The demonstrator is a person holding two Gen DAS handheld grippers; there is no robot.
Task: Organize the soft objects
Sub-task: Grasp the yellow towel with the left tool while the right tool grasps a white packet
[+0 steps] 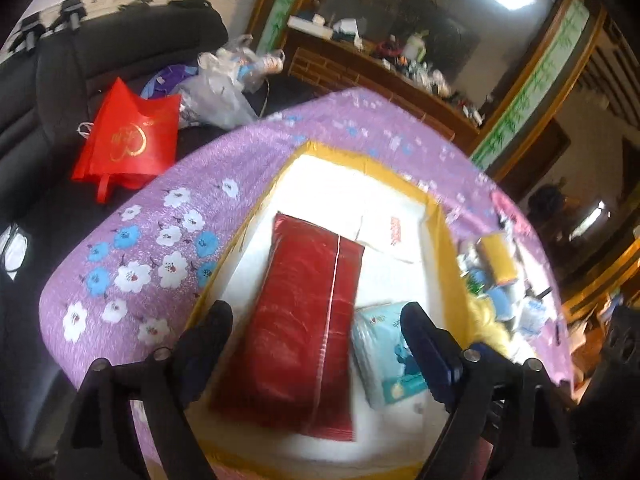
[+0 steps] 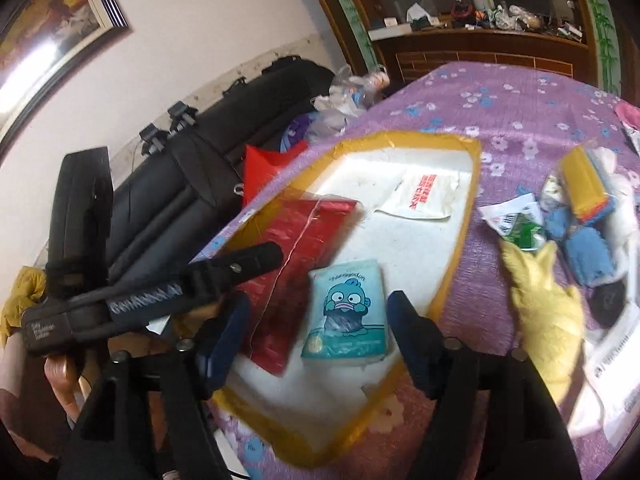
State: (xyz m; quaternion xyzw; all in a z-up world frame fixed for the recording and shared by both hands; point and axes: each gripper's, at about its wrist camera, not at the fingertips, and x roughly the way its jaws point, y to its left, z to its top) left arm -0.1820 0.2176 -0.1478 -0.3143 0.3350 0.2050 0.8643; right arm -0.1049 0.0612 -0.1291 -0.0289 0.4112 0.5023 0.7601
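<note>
A white foam board with a yellow taped rim point(image 1: 436, 216) point(image 2: 472, 200) lies on the purple flowered cloth. On it lie a red foil pack point(image 1: 304, 320) point(image 2: 304, 248), a light blue tissue pack with a cartoon fish point(image 1: 384, 352) point(image 2: 348, 312) and a white pouch with red print point(image 1: 390, 236) point(image 2: 420, 196). My left gripper point(image 1: 316, 332) is open above the red pack. My right gripper point(image 2: 316, 320) is open and empty just above the tissue pack. The left gripper's finger point(image 2: 240, 264) shows over the red pack in the right wrist view.
To the right of the board lies a pile: a yellow plush point(image 2: 548, 320), blue fluffy items point(image 2: 580, 248), a yellow-and-blue sponge point(image 2: 584, 188), a green-and-white packet point(image 2: 520, 228). A black sofa point(image 1: 120, 56) holds a red bag point(image 1: 128, 140) and plastic bags point(image 1: 224, 92).
</note>
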